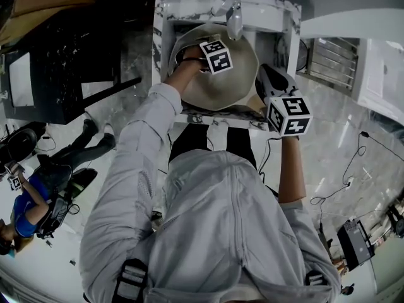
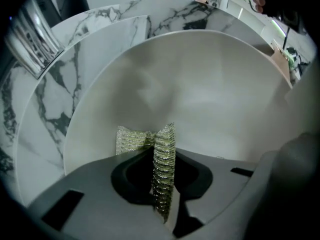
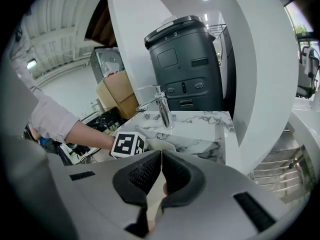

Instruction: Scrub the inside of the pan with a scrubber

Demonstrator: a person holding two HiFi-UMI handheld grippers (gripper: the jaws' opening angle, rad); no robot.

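A large pale pan lies in the marble sink, under the faucet. My left gripper reaches down into the pan. In the left gripper view it is shut on a gold mesh scrubber, whose free end rests against the pan's inner wall. My right gripper sits at the pan's right side, by the tan handle. In the right gripper view its jaws are closed on a thin pale piece, apparently that handle. The pan's rim shows just beyond.
The faucet overhangs the sink's back. A dark grey machine stands behind the counter. Left of the sink is a black bench. A person in blue crouches at lower left. Cables run across the floor on the right.
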